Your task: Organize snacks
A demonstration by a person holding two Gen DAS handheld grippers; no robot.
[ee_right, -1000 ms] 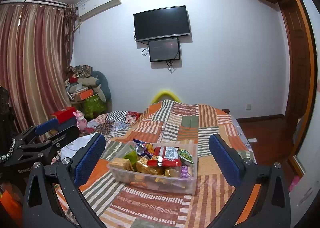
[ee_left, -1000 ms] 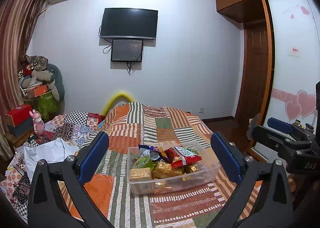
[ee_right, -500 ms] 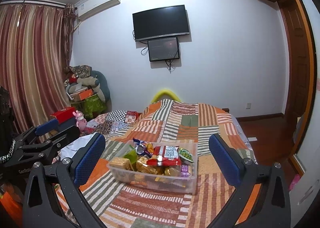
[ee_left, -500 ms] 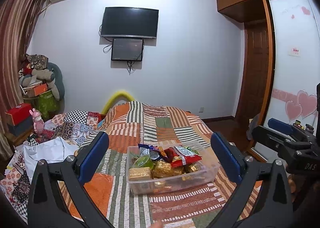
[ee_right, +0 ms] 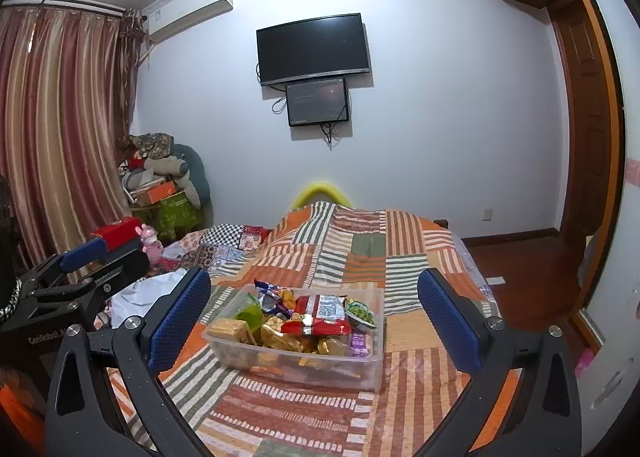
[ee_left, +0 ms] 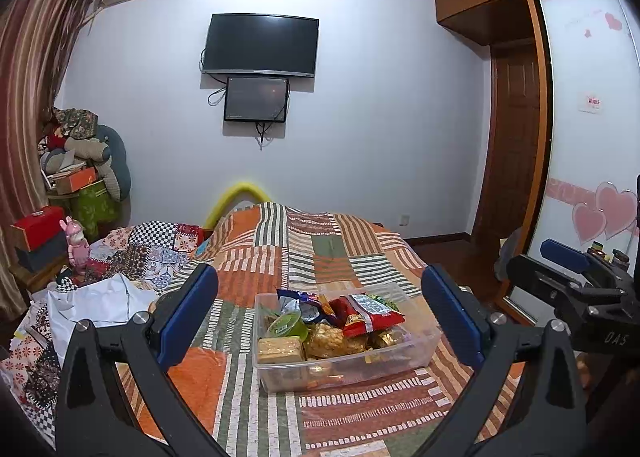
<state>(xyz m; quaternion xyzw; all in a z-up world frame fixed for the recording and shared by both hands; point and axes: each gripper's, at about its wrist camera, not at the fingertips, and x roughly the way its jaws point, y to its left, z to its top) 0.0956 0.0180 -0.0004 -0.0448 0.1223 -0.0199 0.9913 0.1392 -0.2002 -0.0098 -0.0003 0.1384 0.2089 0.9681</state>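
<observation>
One clear snack tub sits on a striped patchwork quilt facing a wall-mounted television.

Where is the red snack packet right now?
The red snack packet lies on top of the pile inside the clear plastic tub on the striped patchwork bedspread, right of the green jelly cup.

Left claw black, blue pads (silver screws), right claw alike

Bed fills lower centre of frame, covered with striped patchwork quilt. Clear plastic box full of snack packets sits on quilt, lower centre. White cloth lies on bed, lower left, beside checkered blanket.
</observation>
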